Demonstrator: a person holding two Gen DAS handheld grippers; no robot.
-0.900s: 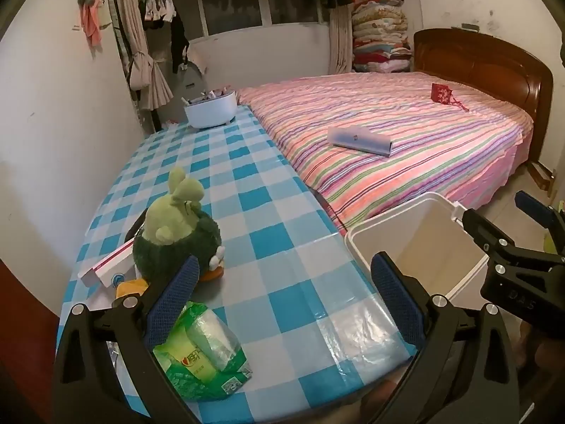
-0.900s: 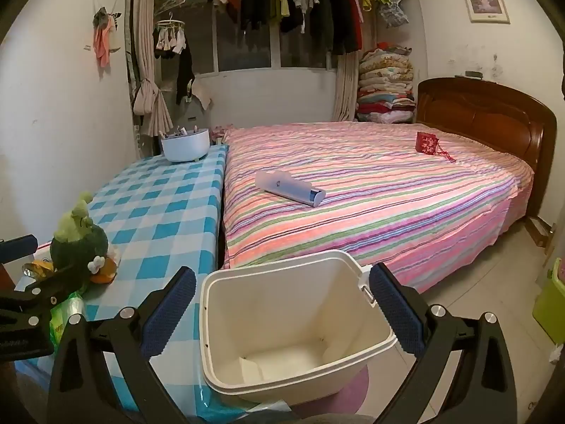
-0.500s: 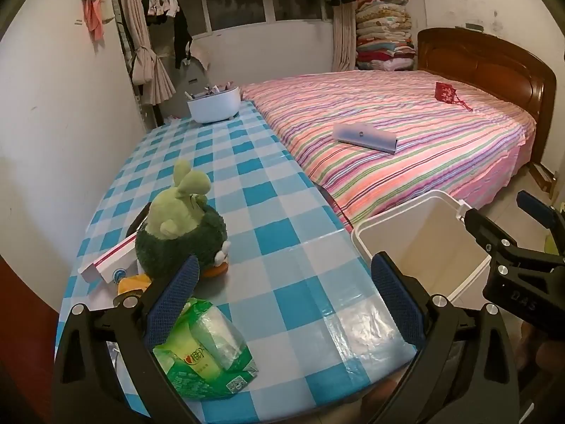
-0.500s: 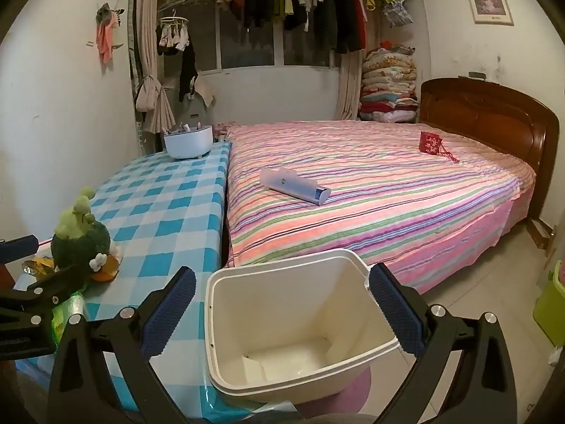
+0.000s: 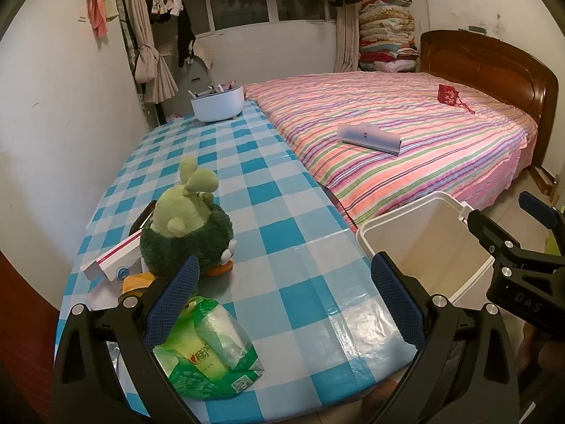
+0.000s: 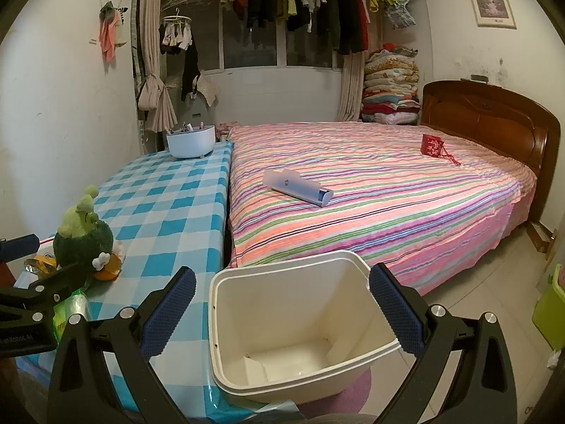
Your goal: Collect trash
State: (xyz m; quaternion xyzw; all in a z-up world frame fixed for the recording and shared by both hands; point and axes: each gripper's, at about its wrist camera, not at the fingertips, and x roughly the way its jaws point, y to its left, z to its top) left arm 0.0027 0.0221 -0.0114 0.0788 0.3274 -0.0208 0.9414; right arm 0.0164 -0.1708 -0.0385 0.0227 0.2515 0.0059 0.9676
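Both views have tilted upward slightly since the earlier frames: more of the window and hanging clothes shows, and the tabletop items sit lower in frame; no object has shifted. Left gripper (image 5: pixel 284 295) hangs over the near end of the checked table (image 5: pixel 247 162), jaws spread wide with nothing between them. Its left fingertip (image 5: pixel 176 296) stands just above the green plastic wrapper (image 5: pixel 208 349), which lies at the table's near edge; contact cannot be confirmed. Behind the wrapper sits a green plush toy (image 5: pixel 187 226), with a white box with red stripe (image 5: pixel 113 259) beside it and a white tub (image 5: pixel 217 106) at the far end. Right gripper (image 6: pixel 282 312) hangs above the white bin (image 6: pixel 303 332), jaws equally wide and gripping nothing. The bin stands on the floor, just beside the table's corner, empty inside. On the striped bed (image 6: pixel 388 194) lie a pale flat case (image 6: pixel 296 187) and a small red bag (image 6: pixel 432 145), well apart.
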